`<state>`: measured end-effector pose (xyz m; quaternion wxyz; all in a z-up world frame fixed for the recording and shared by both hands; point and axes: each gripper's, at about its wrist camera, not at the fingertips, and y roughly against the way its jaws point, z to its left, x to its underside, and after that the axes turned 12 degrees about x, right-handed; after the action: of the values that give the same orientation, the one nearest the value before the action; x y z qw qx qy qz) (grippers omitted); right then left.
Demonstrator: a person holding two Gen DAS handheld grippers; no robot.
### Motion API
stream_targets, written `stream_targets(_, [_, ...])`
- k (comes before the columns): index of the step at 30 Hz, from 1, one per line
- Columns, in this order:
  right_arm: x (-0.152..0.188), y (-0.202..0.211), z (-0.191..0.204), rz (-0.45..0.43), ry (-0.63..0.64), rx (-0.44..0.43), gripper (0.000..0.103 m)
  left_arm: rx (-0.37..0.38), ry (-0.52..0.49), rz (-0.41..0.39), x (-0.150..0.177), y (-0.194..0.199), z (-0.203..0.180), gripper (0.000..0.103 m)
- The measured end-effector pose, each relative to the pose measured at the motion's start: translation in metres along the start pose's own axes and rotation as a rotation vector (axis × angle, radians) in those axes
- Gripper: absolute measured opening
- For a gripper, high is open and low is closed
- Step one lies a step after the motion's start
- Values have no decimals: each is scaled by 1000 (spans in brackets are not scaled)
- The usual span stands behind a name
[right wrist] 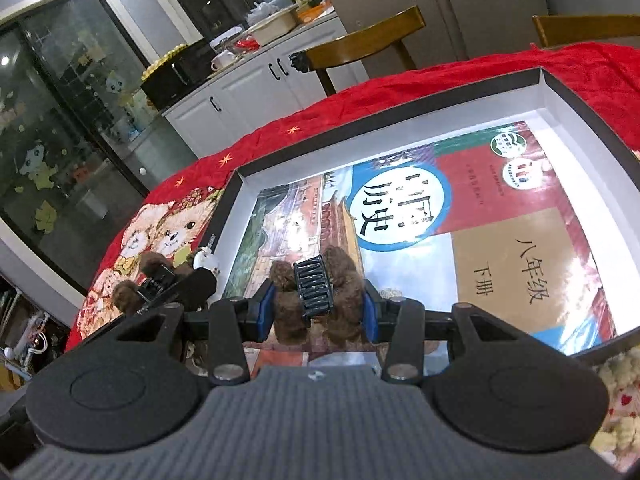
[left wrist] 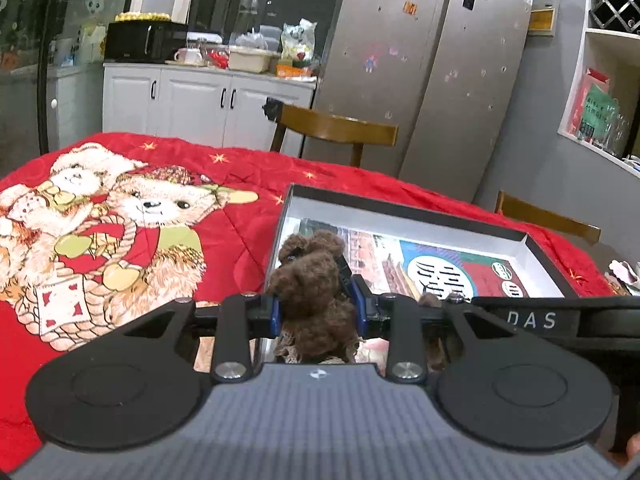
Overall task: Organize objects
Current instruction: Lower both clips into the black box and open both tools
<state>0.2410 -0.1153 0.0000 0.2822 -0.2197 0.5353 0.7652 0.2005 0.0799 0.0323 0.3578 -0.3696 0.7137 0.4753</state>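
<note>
Both the left gripper [left wrist: 318, 312] and the right gripper [right wrist: 318, 310] are clamped on a brown teddy bear [left wrist: 316, 284] held over the near-left corner of a shallow box [right wrist: 592, 112], where a history textbook [right wrist: 460, 220] lies flat, on a red bear-print quilt [left wrist: 200, 184].

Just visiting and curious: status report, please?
Both claws, left and right, shut on brown plush bear. Bear over box, above history textbook. Nothing blocking.

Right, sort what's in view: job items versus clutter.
Job: brown plush bear, gripped by left gripper and right gripper; box; textbook.
Clutter: chair; fridge; microwave; cabinet.
</note>
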Motion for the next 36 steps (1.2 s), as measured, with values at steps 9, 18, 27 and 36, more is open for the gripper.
stream_targets(9, [-1, 1, -1, 1, -8, -18, 47, 22, 9, 6, 3, 0, 1, 38])
stream_targets(18, [-1, 2, -3, -9, -8, -31, 47, 67, 57, 23, 1, -2, 10, 38])
stream_targets(27, [0, 2, -1, -6, 3, -31, 47, 80, 61, 85, 1, -12, 12, 38])
stream_targets(36, [-1, 3, -3, 3, -10, -61, 52, 105, 73, 92, -4, -10, 17, 48])
